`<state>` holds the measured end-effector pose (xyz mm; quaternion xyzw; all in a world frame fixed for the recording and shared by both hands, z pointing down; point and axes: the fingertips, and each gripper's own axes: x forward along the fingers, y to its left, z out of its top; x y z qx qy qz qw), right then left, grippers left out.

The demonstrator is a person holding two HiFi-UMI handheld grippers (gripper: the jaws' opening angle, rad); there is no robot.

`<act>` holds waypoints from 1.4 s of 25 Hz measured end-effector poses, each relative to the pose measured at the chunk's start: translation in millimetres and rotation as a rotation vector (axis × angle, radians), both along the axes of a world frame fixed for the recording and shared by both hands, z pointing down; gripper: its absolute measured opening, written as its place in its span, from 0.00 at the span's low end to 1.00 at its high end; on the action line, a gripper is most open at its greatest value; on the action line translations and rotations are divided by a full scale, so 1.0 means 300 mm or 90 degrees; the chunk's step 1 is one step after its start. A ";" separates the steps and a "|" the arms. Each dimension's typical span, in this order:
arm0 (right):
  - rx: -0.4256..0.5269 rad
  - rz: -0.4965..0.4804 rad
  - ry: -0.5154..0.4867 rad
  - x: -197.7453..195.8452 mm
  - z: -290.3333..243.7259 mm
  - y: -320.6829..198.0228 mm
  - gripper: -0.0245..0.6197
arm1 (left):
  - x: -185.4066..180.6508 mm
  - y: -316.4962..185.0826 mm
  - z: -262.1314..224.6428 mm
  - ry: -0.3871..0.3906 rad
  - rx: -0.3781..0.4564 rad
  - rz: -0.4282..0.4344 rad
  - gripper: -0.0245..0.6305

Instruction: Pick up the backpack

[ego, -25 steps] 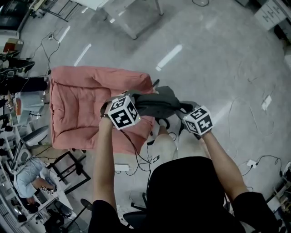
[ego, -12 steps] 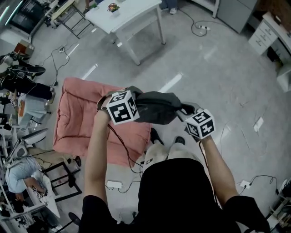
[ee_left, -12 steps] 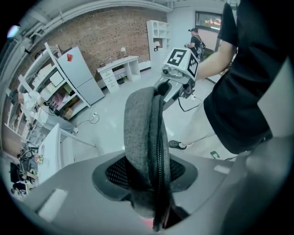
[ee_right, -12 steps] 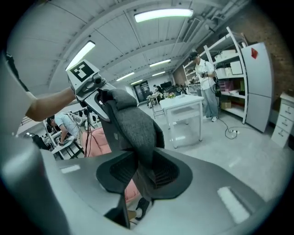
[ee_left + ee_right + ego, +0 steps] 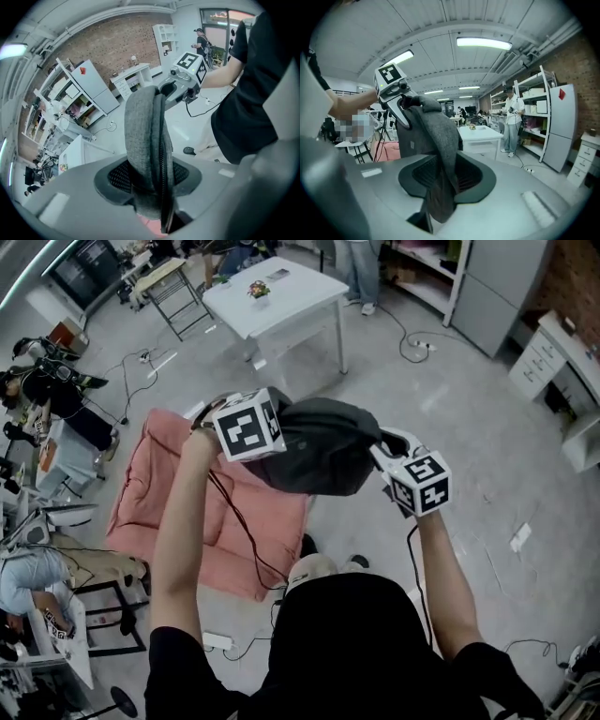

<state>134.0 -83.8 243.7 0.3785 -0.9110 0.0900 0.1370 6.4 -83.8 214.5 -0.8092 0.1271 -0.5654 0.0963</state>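
together, the left tongs [image 5: 270,425] and the right tongs [image 5: 386,450], two in all, each grip one grey backpack [image 5: 323,448].

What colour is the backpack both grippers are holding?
The backpack is dark grey; the head view shows it best.

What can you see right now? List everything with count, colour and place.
backpack: one, dark grey, held in the air between both grippers
cushion: one, pink, below and left of the backpack
table: one, white, far side, top centre
flowers: one small bunch, reddish, on the table
cabinet: one, grey, top right
drawer unit: one, white, right edge
bystander: one, light trousers, beyond the table
left gripper: one, grey, shut on the backpack
right gripper: one, grey, shut on the backpack
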 end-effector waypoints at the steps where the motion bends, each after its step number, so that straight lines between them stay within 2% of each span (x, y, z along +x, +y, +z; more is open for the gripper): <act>1: 0.014 0.004 0.000 0.008 -0.034 -0.012 0.19 | 0.007 -0.008 -0.031 0.000 0.006 -0.002 0.28; 10: 0.105 0.008 0.016 -0.012 -0.316 -0.082 0.18 | -0.030 -0.097 -0.291 -0.013 0.064 0.006 0.29; 20: 0.180 0.022 0.020 0.002 -0.519 -0.188 0.18 | -0.026 -0.218 -0.497 -0.027 0.115 -0.021 0.29; 26: 0.194 0.028 0.018 -0.005 -0.607 -0.242 0.18 | -0.030 -0.275 -0.592 -0.046 0.132 -0.020 0.29; 35: 0.204 0.039 0.027 -0.003 -0.642 -0.290 0.17 | -0.035 -0.332 -0.621 -0.058 0.140 -0.036 0.29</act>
